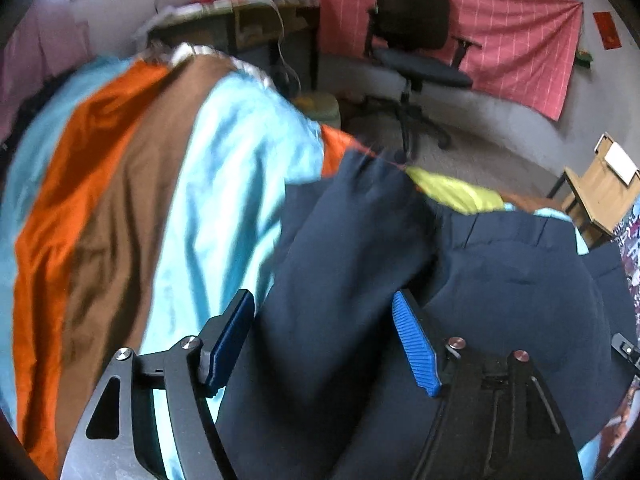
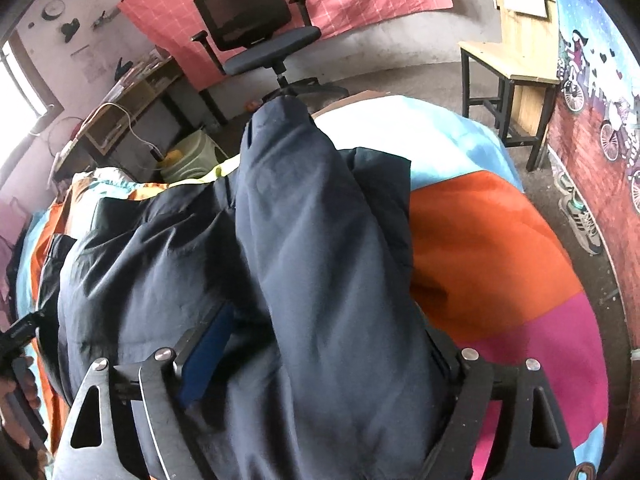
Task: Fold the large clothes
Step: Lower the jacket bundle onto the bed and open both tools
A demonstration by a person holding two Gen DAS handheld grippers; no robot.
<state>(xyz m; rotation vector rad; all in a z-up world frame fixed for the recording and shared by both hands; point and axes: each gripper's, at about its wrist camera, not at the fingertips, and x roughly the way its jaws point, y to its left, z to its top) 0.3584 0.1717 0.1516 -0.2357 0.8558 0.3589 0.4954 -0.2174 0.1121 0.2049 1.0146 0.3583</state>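
Your left gripper [image 1: 324, 338] is hovering with its fingers apart over the navy jacket [image 1: 360, 248], which is lying on the striped bedspread [image 1: 120, 184]. Your right gripper [image 2: 320, 364] is also standing spread, a folded sleeve [image 2: 312, 240] lying loose between its fingers.

Left wrist view: the striped bedspread [image 1: 132, 184] is smeared by motion blur; its weave cannot be read. The dark jacket [image 1: 352, 264] runs past the lower edge, hem unseen. Right of the jacket, the other tool [image 1: 626, 350] is cut by the frame edge.

Right wrist view: the jacket sleeve [image 2: 320, 264] covers the right gripper [image 2: 320, 336]'s right-hand finger almost wholly. Left of the jacket, a hand [image 2: 20, 396] is cropped by the edge. Items on the desk [image 2: 132, 92] behind the jacket are too small to identify.
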